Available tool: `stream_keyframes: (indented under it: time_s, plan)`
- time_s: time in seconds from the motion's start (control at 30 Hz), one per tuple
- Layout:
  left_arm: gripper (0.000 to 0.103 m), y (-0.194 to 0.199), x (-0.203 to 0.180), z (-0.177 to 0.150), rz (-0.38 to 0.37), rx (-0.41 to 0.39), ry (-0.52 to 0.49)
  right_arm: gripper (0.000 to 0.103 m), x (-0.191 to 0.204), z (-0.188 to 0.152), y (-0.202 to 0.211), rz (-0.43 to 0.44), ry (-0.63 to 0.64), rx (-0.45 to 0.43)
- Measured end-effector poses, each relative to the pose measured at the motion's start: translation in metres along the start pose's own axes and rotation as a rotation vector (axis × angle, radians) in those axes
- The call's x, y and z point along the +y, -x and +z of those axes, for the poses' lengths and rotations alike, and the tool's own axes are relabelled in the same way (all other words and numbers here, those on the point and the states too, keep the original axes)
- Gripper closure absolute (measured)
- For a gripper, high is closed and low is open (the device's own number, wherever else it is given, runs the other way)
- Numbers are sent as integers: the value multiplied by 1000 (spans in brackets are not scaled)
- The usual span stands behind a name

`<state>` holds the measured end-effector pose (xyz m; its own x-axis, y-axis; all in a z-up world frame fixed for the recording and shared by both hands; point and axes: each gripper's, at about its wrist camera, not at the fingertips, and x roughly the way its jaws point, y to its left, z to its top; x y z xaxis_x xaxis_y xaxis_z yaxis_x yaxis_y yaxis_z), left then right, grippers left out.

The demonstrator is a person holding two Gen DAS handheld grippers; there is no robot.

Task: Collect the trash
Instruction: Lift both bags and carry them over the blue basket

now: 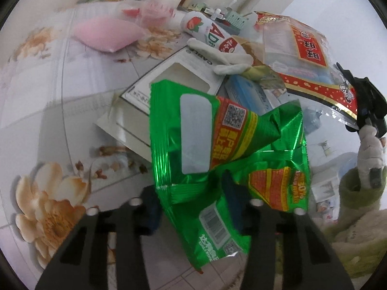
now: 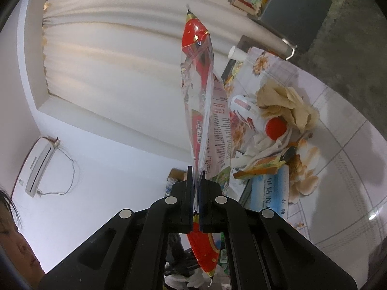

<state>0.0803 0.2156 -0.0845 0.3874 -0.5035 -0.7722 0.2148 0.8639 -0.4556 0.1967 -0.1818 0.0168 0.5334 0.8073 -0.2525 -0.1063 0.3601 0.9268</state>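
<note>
In the left wrist view a crumpled green foil snack bag (image 1: pixel 217 159) lies between the fingers of my left gripper (image 1: pixel 193 205); the jaws stand wide apart around its lower part. My right gripper (image 2: pixel 197 181) is shut on a red and clear plastic snack bag (image 2: pixel 198 84) and holds it up edge-on above the table. The same bag (image 1: pixel 302 55) and the right gripper (image 1: pixel 367 111) show at the right of the left wrist view, over a trash pile.
The pile on the floral table (image 1: pixel 48 120) holds a white cable box (image 1: pixel 169 79), a strawberry drink bottle (image 1: pixel 208 33), a white glove (image 1: pixel 217 55), a pink pouch (image 1: pixel 106 33) and blue boxes (image 2: pixel 268 193). Crumpled brown paper (image 2: pixel 287 106) and a red-capped bottle (image 2: pixel 254 118) lie nearby.
</note>
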Motion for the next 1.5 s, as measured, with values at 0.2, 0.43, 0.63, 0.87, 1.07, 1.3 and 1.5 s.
stream_keyframes:
  time_s: [0.2,0.43,0.63,0.87,1.07,1.3,1.5]
  plan:
    - [81,10,-8,-8,-53,-13,10,101,3,-2,8,6,9,-12]
    - [91,33,-33,-13,-81,-56,9,101,6,-6,28,26,24,-48]
    - [93,52,-62,-10,-154,-115,9,101,13,-10,68,46,57,-111]
    - [94,56,-119,11,-297,-153,-23,101,12,-13,160,28,104,-276]
    - [94,17,-188,43,-381,-90,-124,101,-2,-19,255,-56,122,-474]
    - [94,-72,-285,96,-315,96,-231,101,-42,-29,357,-257,73,-711]
    - [94,-160,-376,143,-204,181,-352,101,-83,-21,387,-478,26,-802]
